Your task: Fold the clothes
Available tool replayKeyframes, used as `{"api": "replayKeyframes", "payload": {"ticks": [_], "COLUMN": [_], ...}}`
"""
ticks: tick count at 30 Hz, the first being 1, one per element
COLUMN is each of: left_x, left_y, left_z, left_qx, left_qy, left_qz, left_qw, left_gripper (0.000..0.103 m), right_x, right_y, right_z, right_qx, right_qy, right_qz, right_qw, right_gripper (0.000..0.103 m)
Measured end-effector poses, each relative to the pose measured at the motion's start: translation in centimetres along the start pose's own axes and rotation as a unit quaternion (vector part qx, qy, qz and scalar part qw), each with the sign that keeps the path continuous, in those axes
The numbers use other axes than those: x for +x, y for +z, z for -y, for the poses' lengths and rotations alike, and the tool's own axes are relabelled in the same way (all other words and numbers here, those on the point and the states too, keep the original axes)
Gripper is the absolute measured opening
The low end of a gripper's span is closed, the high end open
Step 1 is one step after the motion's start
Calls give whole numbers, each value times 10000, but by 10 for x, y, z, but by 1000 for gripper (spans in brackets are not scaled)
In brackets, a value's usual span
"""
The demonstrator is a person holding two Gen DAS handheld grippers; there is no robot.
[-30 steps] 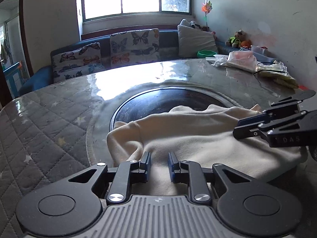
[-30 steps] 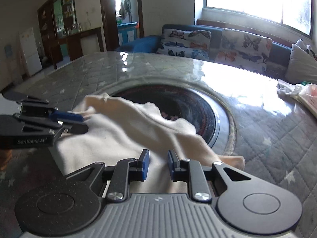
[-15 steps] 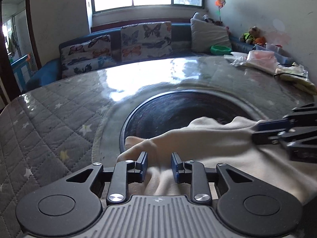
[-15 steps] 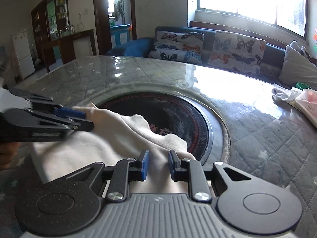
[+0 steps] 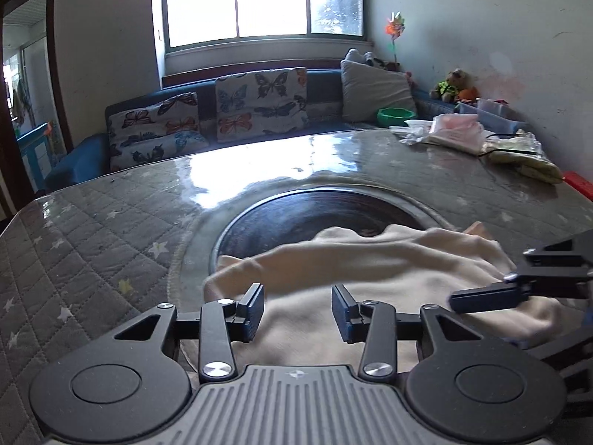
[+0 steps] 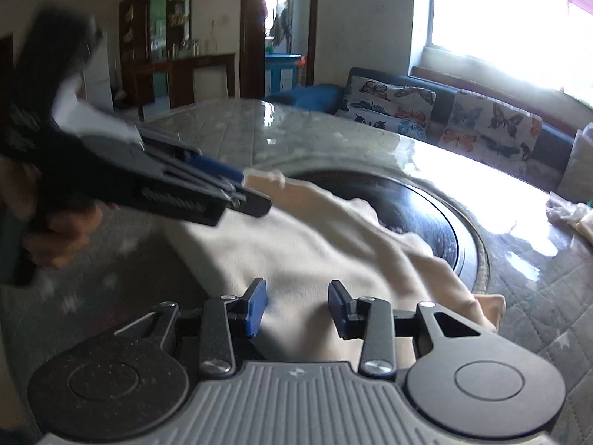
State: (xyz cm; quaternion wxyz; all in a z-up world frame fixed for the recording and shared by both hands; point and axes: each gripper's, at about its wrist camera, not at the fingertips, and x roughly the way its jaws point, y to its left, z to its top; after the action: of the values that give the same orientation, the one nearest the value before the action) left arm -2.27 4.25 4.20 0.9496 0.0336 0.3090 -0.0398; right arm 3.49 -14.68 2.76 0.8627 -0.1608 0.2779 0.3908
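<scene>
A cream garment (image 5: pixel 370 270) lies bunched on the round table, partly over its dark centre disc (image 5: pixel 307 215); it also shows in the right wrist view (image 6: pixel 315 252). My left gripper (image 5: pixel 298 309) is open and empty, its jaws wide apart just above the cloth's near edge. My right gripper (image 6: pixel 298 307) is open and empty too, above the cloth. The right gripper shows at the right of the left wrist view (image 5: pixel 519 285), and the left gripper shows at the left of the right wrist view (image 6: pixel 207 189), lifted above the cloth.
The table carries a grey quilted cover with stars (image 5: pixel 85 244). Bags and folded cloths (image 5: pixel 467 135) sit at its far right. A sofa with butterfly cushions (image 5: pixel 259 100) stands behind the table under the window.
Both grippers have opened and let go of the cream garment, which has dropped onto the table. The left gripper has lifted and pulled back.
</scene>
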Motion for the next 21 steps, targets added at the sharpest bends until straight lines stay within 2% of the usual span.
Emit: {"api": "replayKeyframes", "payload": {"ticks": [5,10,12,15,19,21], "left_x": [-6,-1,-2,-8,-10,-10], "left_y": [-15,-22,-22,-20,-22,-23], "left_z": [11,14,15,15,19,22], "left_qx": [66,15,-2,-52,-45,-71], "left_qy": [7,83,114,137,208,274], "left_qz": [-45,-115,-124,-93,-132,-167], "left_qw": [10000,9999,9999,9998,9997,9995], "left_gripper": [44,45,46,51,54,55], "right_x": [-21,-15,-15,-26,-30,-28], "right_y": [3,-10,-15,-14,-23,-30], "right_z": [-1,5,9,12,13,11], "right_qx": [48,172,332,468,479,403], "right_qy": [-14,-65,-4,-35,-33,-41], "right_qz": [191,-58,2,119,87,23], "right_qw": [9998,9998,9994,9988,9988,9992], "right_gripper": [37,39,44,44,45,48]}}
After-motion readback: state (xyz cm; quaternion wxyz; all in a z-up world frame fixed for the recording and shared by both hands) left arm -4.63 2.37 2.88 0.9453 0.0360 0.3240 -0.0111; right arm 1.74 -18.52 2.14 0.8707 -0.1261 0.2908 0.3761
